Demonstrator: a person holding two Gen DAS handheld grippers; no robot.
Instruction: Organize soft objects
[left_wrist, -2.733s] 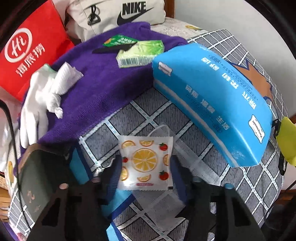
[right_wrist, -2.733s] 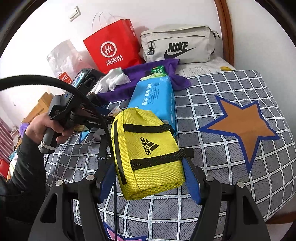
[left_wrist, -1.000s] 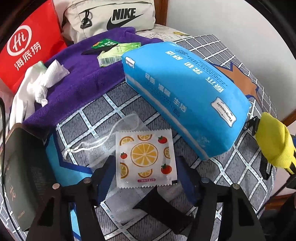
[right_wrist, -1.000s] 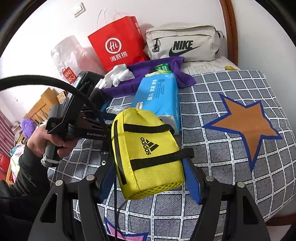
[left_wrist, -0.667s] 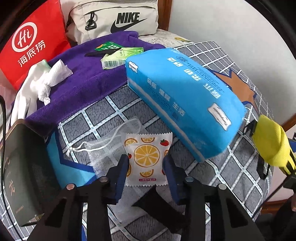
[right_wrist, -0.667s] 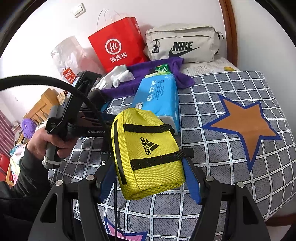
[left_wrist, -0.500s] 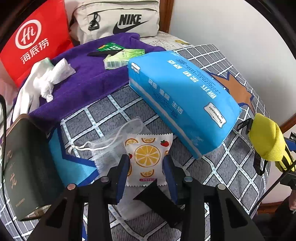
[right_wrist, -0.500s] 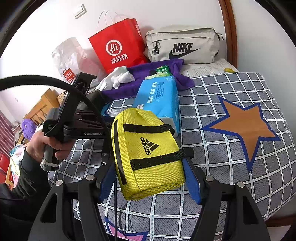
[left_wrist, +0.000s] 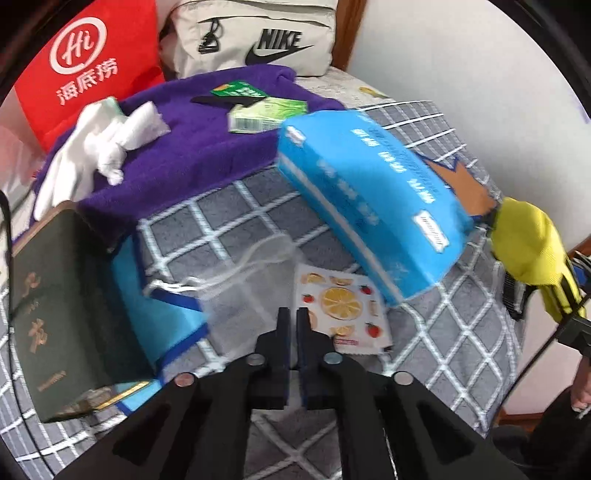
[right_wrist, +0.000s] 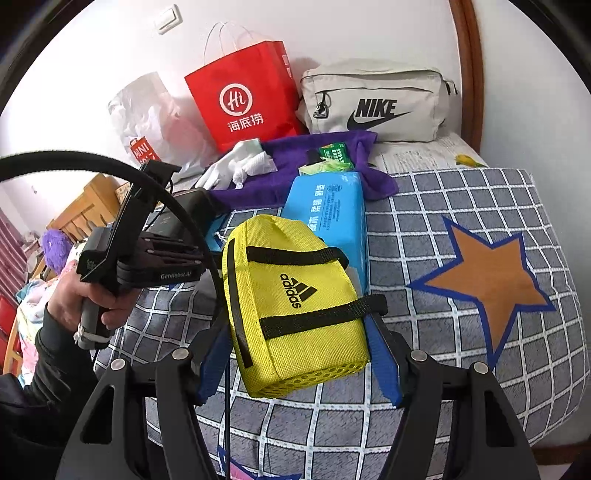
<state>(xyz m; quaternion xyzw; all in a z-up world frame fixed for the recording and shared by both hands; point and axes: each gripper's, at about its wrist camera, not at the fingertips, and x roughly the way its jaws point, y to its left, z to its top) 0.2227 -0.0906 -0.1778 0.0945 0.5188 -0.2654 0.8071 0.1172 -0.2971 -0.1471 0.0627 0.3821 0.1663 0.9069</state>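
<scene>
Left gripper (left_wrist: 292, 317): jaws sitting nearly shut, gripping nothing visible
Fruit-print sachet (left_wrist: 341, 314): looking light, floppy, slippery; pinching an edge
Right gripper (right_wrist: 299, 360): jaws clasping soft yellow pouch (right_wrist: 295, 302)

Black hand-held gripper (left_wrist: 293, 325) with blue pads (right_wrist: 384, 360), silver screws; bare hand (right_wrist: 79, 301), dark sleeve.
</scene>
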